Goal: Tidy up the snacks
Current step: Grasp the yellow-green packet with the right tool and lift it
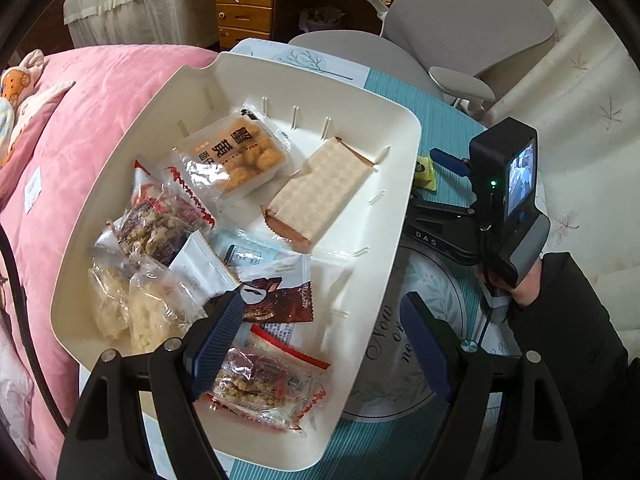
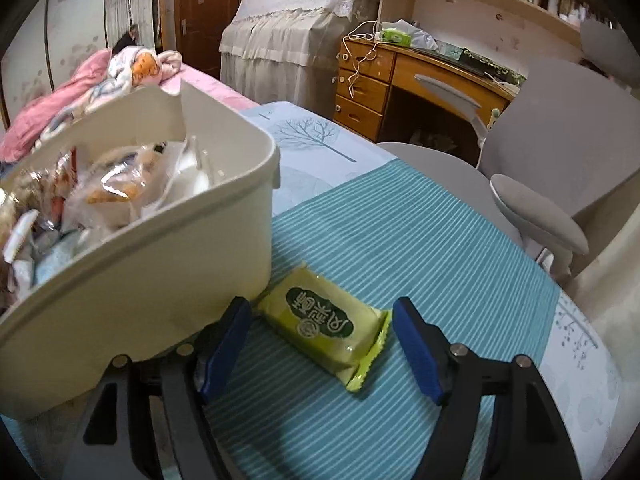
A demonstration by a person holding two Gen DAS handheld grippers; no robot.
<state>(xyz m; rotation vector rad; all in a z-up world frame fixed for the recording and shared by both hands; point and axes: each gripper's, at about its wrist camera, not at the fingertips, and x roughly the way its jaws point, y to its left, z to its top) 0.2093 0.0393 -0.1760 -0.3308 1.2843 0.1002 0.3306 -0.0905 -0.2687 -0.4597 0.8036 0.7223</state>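
Your right gripper [image 2: 320, 348] is spread wide and low over the table, fingers [image 2: 416, 354] on either side of the green packet [image 2: 326, 326] but touching neither side of it. The packet lies flat on the striped cloth [image 2: 400, 240], just beside the bin [image 2: 160, 248], its near corner close to the bin's wall. It sits askew between your pads, so turn the wrist to square up before you close.

Judge it as light and a little springy: a sealed foil pillow around a small block. The film looks slick, and the crimped ends are thin and floppy, so do not pinch those. Take it across the short width at the middle, where the filling gives the pads something firm. Close gently; a hard squeeze could crush whatever is inside or pop the seal.

Your left gripper [image 1: 320, 340] is also open and holds nothing. Its left finger [image 1: 218, 334] hangs over the packets in the bin, the right one outside the rim [image 1: 384, 240]. The bin already carries a loose heap of wrapped snacks; its right side is barest, so that seems the spot for the green one.
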